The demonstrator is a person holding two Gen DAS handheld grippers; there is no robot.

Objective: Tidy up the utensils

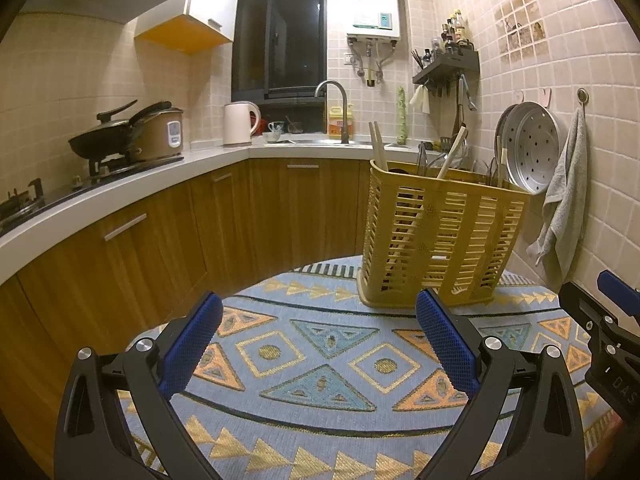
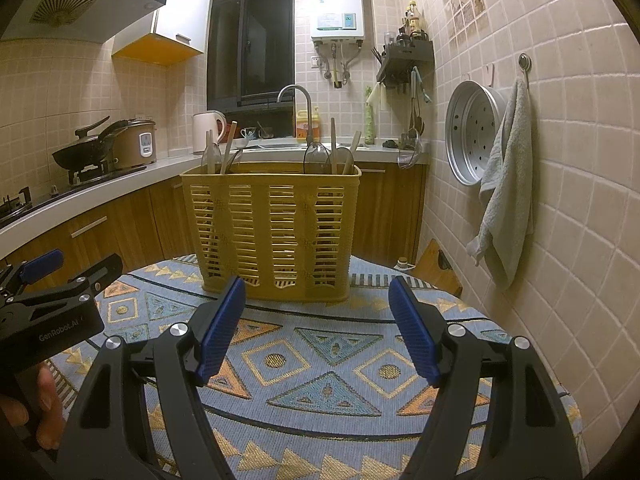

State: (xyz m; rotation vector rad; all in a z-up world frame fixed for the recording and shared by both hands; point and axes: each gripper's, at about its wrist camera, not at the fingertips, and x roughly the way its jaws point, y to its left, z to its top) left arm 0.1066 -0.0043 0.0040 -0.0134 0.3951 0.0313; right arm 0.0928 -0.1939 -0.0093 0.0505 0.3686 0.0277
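Note:
A yellow slotted utensil basket [image 1: 436, 240] stands upright at the far side of a round table with a patterned cloth [image 1: 320, 360]. It shows head-on in the right wrist view [image 2: 272, 236]. Wooden handles, spoons and ladles [image 2: 320, 156] stick up out of it. My left gripper [image 1: 320, 320] is open and empty, low over the cloth, short of the basket and to its left. My right gripper [image 2: 318, 304] is open and empty, just in front of the basket. The left gripper also shows at the left of the right wrist view [image 2: 52, 280].
A tiled wall [image 2: 560, 200] runs close along the table's right side, with a hanging grey towel [image 2: 508, 184] and a steamer tray [image 2: 472, 136]. A wooden-fronted counter [image 1: 160, 176] with stove, rice cooker and sink curves behind. A wooden board [image 2: 436, 264] leans below the table's far right.

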